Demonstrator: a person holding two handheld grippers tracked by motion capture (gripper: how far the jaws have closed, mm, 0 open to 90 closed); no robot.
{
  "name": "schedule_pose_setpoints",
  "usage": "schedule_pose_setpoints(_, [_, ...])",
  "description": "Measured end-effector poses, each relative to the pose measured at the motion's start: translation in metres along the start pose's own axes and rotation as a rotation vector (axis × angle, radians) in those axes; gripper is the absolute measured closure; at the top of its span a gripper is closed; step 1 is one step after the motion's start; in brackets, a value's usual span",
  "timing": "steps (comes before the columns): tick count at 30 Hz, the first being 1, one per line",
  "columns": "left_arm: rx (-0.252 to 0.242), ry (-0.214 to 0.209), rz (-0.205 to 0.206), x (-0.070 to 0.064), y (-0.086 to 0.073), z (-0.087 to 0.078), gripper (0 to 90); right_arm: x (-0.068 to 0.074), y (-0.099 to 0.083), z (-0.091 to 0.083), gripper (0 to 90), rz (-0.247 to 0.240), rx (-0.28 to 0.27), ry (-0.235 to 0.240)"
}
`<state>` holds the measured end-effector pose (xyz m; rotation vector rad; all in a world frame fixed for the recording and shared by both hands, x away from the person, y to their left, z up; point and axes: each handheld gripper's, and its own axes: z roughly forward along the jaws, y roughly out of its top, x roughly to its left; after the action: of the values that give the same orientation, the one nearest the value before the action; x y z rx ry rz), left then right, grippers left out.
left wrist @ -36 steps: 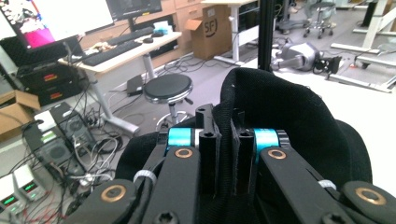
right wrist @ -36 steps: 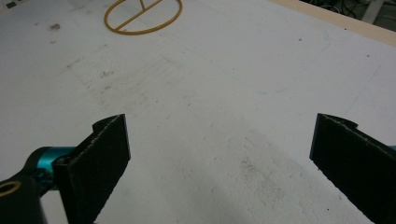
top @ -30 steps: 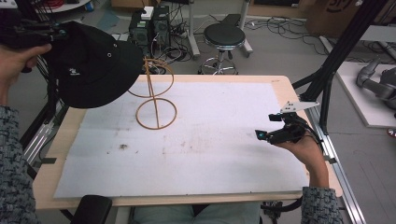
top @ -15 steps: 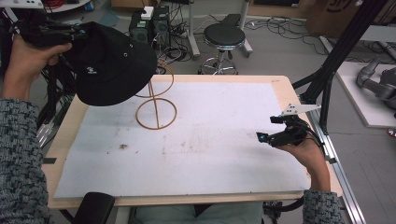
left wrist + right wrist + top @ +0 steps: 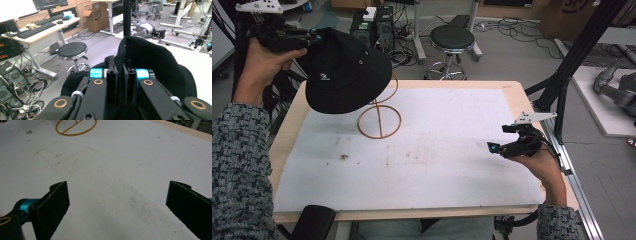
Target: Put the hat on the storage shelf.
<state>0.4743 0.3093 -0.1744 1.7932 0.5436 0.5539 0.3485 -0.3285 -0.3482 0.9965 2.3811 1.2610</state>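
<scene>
A black bucket hat point(image 5: 347, 75) hangs in the air over the table's far left, its brim pinched between the jaws of my left gripper point(image 5: 314, 37). In the left gripper view the same gripper point(image 5: 119, 67) is shut on the hat's fabric point(image 5: 155, 57). Under the hat's right side stands a gold wire stand point(image 5: 379, 120) with a ring base; its top is partly hidden by the hat. My right gripper point(image 5: 499, 138) hovers low at the table's right side, open and holding nothing. The right gripper view has that gripper point(image 5: 117, 202) above the bare mat, with the stand's ring point(image 5: 76, 127) far off.
A white mat point(image 5: 452, 150) covers most of the wooden table, with a small stain point(image 5: 343, 157) at front left. A black frame post point(image 5: 572, 65) rises by the right edge. Behind the table are a stool point(image 5: 452, 37) and computer towers point(image 5: 374, 20).
My left hand has carried the hat to the right, so it now hangs over the top of the wire stand. The right gripper has stayed in place, open.
</scene>
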Motion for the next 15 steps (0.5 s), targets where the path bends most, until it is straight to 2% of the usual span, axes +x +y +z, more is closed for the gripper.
schedule_pose_setpoints(8, [0.007,-0.019,-0.014,-0.003,-0.003,0.018,84.8,0.0,0.0,0.0,4.7,-0.003,0.0,-0.006])
schedule_pose_setpoints(15, [0.036,-0.039,-0.003,-0.007,-0.006,0.032,84.8,0.0,0.0,0.0,4.7,-0.001,0.001,-0.006])
